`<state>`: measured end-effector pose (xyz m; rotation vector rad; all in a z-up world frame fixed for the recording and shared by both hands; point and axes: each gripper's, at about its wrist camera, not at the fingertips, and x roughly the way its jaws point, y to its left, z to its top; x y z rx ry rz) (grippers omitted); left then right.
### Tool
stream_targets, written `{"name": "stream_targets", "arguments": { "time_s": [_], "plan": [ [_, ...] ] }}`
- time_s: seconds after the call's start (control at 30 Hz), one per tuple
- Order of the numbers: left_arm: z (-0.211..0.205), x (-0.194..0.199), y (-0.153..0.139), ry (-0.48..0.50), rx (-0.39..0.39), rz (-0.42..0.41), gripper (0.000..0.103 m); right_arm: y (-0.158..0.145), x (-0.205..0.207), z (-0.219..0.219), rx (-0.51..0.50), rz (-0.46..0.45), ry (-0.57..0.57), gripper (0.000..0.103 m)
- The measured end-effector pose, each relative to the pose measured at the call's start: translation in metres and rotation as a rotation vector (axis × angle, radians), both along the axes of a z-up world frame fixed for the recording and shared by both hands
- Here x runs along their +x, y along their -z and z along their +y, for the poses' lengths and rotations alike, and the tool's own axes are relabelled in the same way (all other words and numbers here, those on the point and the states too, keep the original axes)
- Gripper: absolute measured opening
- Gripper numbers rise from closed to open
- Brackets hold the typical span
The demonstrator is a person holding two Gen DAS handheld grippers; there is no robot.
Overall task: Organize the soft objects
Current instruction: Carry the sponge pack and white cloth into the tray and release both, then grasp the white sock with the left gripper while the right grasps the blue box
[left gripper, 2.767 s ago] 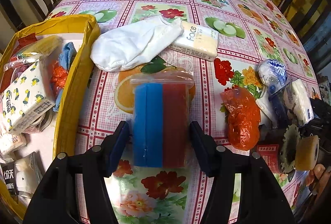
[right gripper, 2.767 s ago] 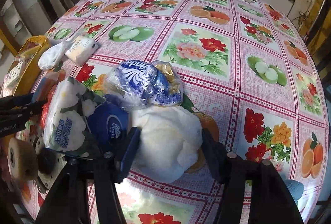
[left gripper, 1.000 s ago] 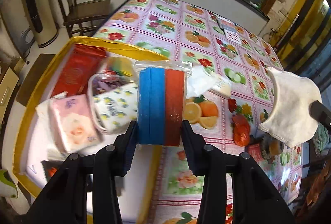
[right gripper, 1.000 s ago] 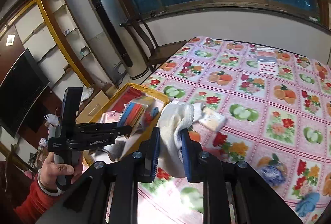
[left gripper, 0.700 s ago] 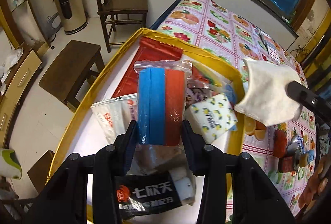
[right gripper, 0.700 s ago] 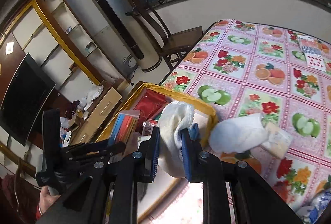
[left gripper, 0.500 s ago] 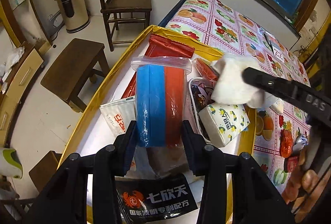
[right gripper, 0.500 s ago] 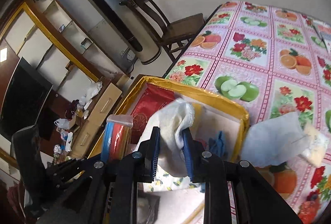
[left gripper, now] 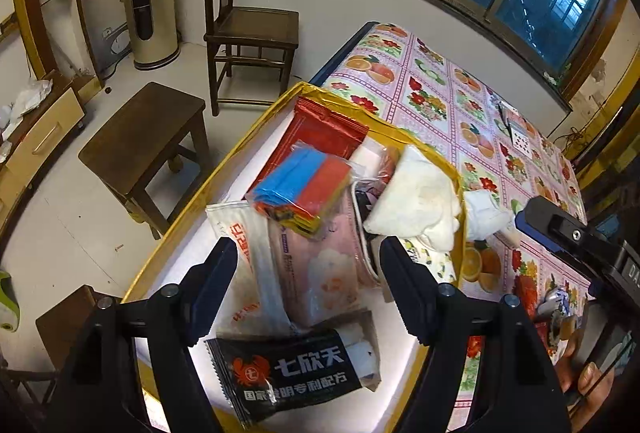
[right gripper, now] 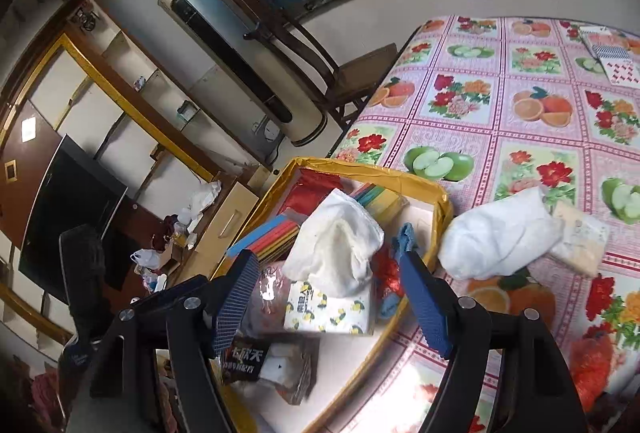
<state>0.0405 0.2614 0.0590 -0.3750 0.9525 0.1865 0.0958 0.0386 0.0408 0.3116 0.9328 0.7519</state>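
With both tools poised above the yellow box (left gripper: pixel 256 121), I find my left hand-held gripper (left gripper: pixel 306 275) standing with its jaws wide apart and nothing between them. My right hand-held gripper (right gripper: pixel 326 299) likewise stands spread, gripping nothing. Inside the box, the bagged blue and red sponges (left gripper: pixel 306 185) lie tilted on a red packet (left gripper: pixel 320 131) and a pink tissue pack (left gripper: pixel 320 265). Just beside the sponges, the cream cloth (left gripper: pixel 416 201) is slumped in a heap against the box's table-side wall; from the right wrist view it rests on a lemon-print tissue pack (right gripper: pixel 332 309). A black snack packet (left gripper: pixel 288 373) lies at the near end of the box, with a white packet (left gripper: pixel 240 265) alongside it. On the fruit-patterned surface (right gripper: pixel 520 113), outside the box and near its wall, a white sock (right gripper: pixel 496 233) lies touching a small tissue pack (right gripper: pixel 580 241). An orange bag (right gripper: pixel 592 357) sits further along the surface, well apart from the box. A person's hand (left gripper: pixel 584 381) holds the right tool at the frame edge.
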Motion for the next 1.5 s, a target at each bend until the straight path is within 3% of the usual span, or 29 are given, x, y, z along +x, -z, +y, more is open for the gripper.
{"name": "stream_targets", "arguments": {
  "time_s": [0.23, 0.43, 0.67, 0.9, 1.13, 1.33, 1.43, 1.5],
  "plan": [
    [-0.042, -0.008, -0.007, 0.087, -0.047, -0.009, 0.074, -0.036, -0.064, -0.080, -0.005, -0.124, 0.040, 0.093],
    [-0.098, -0.002, -0.002, 0.206, -0.062, 0.028, 0.074, -0.033, -0.097, -0.152, -0.026, -0.107, 0.121, 0.098],
    [-0.160, 0.036, 0.003, 0.336, 0.006, 0.050, 0.074, -0.019, -0.106, -0.216, 0.002, -0.058, 0.196, 0.099],
    [-0.217, 0.101, 0.031, 0.571, 0.180, 0.143, 0.073, -0.013, -0.103, -0.254, 0.036, -0.045, 0.222, 0.099],
    [-0.226, 0.148, 0.052, 0.615, 0.245, 0.204, 0.073, 0.009, -0.078, -0.282, 0.065, 0.025, 0.264, 0.099],
    [-0.228, 0.166, 0.069, 0.626, 0.296, 0.235, 0.073, 0.017, -0.068, -0.284, 0.066, 0.032, 0.260, 0.099],
    [-0.231, 0.165, 0.076, 0.634, 0.340, 0.239, 0.074, 0.016, -0.068, -0.284, 0.066, 0.005, 0.263, 0.099],
    [-0.232, 0.162, 0.076, 0.641, 0.310, 0.245, 0.073, 0.010, -0.072, -0.287, 0.053, -0.056, 0.289, 0.099]
  ]
}}
